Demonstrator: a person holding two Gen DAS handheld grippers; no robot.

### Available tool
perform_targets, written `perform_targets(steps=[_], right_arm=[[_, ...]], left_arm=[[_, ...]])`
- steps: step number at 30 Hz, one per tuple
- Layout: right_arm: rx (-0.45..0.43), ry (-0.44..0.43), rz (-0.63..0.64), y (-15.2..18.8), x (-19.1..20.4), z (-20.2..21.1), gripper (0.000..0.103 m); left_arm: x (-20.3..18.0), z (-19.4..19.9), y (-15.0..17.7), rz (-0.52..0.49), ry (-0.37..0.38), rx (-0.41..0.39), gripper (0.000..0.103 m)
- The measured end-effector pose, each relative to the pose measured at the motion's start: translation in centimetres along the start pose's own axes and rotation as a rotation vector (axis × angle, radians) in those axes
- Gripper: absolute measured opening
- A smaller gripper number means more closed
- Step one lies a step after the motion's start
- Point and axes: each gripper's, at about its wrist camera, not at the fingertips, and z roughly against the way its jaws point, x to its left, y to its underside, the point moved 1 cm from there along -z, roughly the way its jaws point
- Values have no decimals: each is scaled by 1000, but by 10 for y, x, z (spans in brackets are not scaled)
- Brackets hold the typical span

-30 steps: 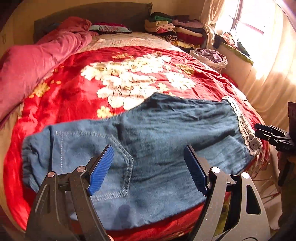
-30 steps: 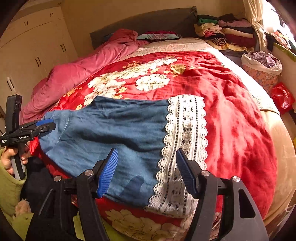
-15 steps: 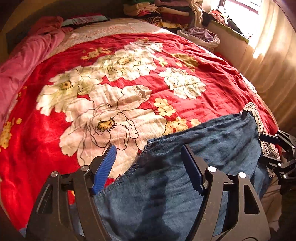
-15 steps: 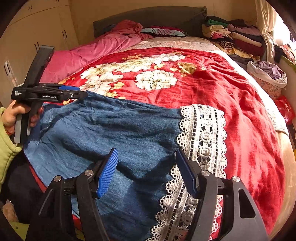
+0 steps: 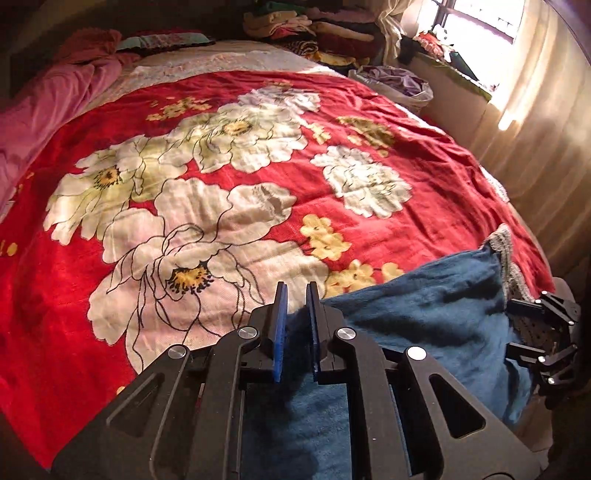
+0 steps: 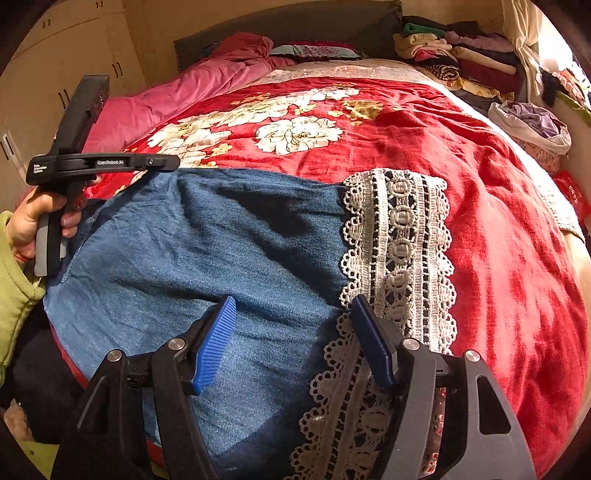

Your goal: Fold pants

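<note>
Bed (image 6: 498, 229): covered by a red blanket (image 5: 424, 206) printed with large white and yellow flowers; fills most of both views.

Pink quilt (image 6: 177, 96): bunched along the bed's far left side, up to the dark headboard (image 6: 295, 22).

Pants (image 6: 207, 240): blue denim, lying flat on the near edge of the bed, on the red blanket. Long axis runs across the bed's near edge, left to right in the right wrist view; the waist end points left, toward the left gripper, and the leg end points right. The legs end in a broad cream lace hem band (image 6: 402, 240) with scalloped edges and a row of ring motifs. The denim is soft and rumpled, with shallow creases and a dark shadow patch near the middle. The nearer part drops over the bed edge.

Stack of folded clothes (image 6: 454, 51): at the far right corner of the bed, mixed colours.

Bag of laundry (image 6: 532, 125): white, lilac cloth inside, to the right of the bed.

Right gripper (image 6: 295, 343): jaws apart, blue pads (image 6: 216, 343) on either side of the denim and lace hem, over the pants, not pressing.

Left gripper (image 5: 296, 328): jaws drawn together on the far edge of the pants at the waist end, denim pinched between the pads. A hand (image 6: 33, 218) in a green sleeve (image 6: 14, 291) holds its handle.
</note>
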Motion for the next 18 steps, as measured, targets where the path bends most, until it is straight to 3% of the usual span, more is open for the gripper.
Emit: perform_targets(steps=[4, 9, 11, 12, 14, 18], right_arm=[[8, -4, 12, -4, 0, 3, 65], [-126, -14, -59, -27, -28, 46, 65], [-138, 0, -121, -40, -50, 47, 64], [-131, 0, -142, -46, -61, 43, 63], [-77, -3, -192, -54, -81, 25, 49], [6, -49, -231, -62, -98, -14, 47]], left_arm=[[10, -3, 11, 32, 18, -18, 6], [9, 52, 13, 59, -16, -160, 23], [1, 72, 18, 63, 12, -211, 27], [-4, 77, 22, 66, 35, -219, 31], [-16, 76, 30, 58, 45, -206, 32], [-36, 54, 47, -1, -2, -150, 32]])
